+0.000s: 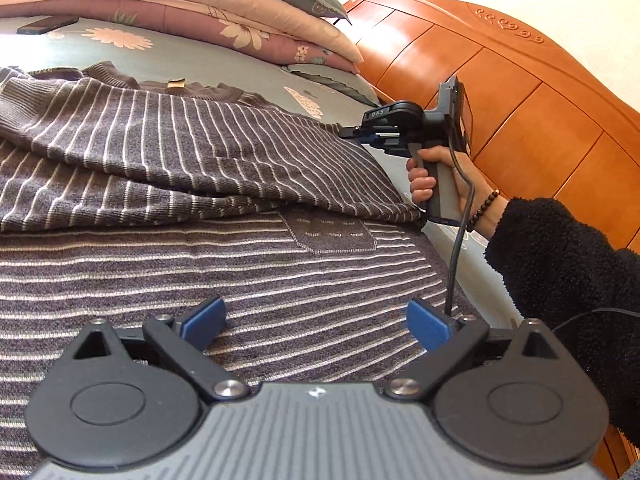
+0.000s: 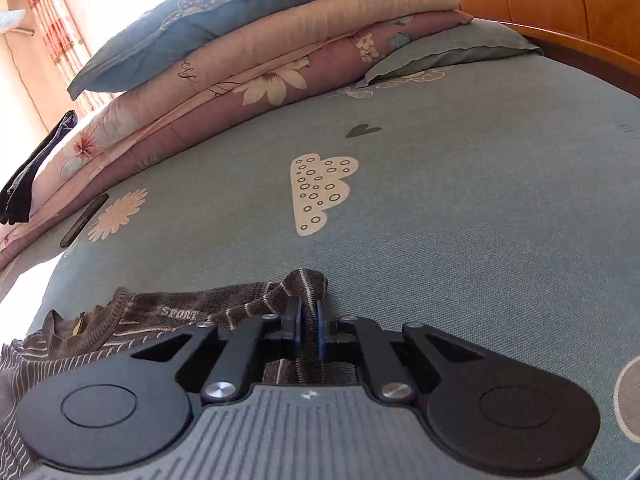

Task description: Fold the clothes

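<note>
A grey-brown sweater with thin white stripes (image 1: 248, 248) lies spread on the bed, its upper part folded over in a loose layer (image 1: 180, 148). My left gripper (image 1: 316, 322) hovers open just above the sweater's lower body, blue pads (image 1: 202, 322) wide apart with nothing between them. My right gripper (image 2: 309, 322) is shut on a bunched edge of the sweater (image 2: 304, 280) near its collar, which reads "SPORT". In the left wrist view the right gripper (image 1: 352, 133) pinches the sweater's far right edge, held by a hand (image 1: 436, 176) in a black fleece sleeve.
A blue-grey patterned bedsheet (image 2: 460, 200) covers the bed. Folded floral quilts and pillows (image 2: 280, 52) are stacked at the head. A dark phone (image 2: 84, 220) lies near them. The orange wooden headboard (image 1: 500, 92) runs along the right. A cable (image 1: 456, 248) hangs from the right gripper.
</note>
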The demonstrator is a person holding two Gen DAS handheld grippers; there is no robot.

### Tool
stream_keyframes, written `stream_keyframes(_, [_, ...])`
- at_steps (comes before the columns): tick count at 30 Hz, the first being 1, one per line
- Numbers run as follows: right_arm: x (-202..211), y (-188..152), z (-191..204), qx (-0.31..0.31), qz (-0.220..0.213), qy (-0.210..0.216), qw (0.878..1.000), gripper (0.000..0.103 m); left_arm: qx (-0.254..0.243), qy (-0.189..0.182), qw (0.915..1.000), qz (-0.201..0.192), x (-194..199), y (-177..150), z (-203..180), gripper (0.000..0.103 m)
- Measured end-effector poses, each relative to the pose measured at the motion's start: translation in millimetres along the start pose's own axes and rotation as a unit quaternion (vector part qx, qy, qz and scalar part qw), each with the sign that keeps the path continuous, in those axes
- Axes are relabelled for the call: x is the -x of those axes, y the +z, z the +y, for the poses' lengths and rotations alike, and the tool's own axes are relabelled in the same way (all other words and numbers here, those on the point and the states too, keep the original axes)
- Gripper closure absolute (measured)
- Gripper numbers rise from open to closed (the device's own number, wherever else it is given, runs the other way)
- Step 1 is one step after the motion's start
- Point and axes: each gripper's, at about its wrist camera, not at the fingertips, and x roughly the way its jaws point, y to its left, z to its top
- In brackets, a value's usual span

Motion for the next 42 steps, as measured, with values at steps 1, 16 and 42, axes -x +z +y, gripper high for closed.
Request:
stream_keyframes(1, [-1,0,-3,-0.01,-0.005,-0.003,1.0,0.094,0.0,-0.001,1.0,-0.001,0,0,0,0.006])
stream_keyframes(16, [32,-18,-7,0.025,0.047,0.012,0.998,0.094,-0.02,0.002,0.9998,-0.007,3,-5,-1,0.006])
stream_keyframes(42, [134,-105,34,0.141,0.031,-0.032,0.989,0.09,-0.016,-0.003,0.9998,-0.01,5,-5,2,0.005])
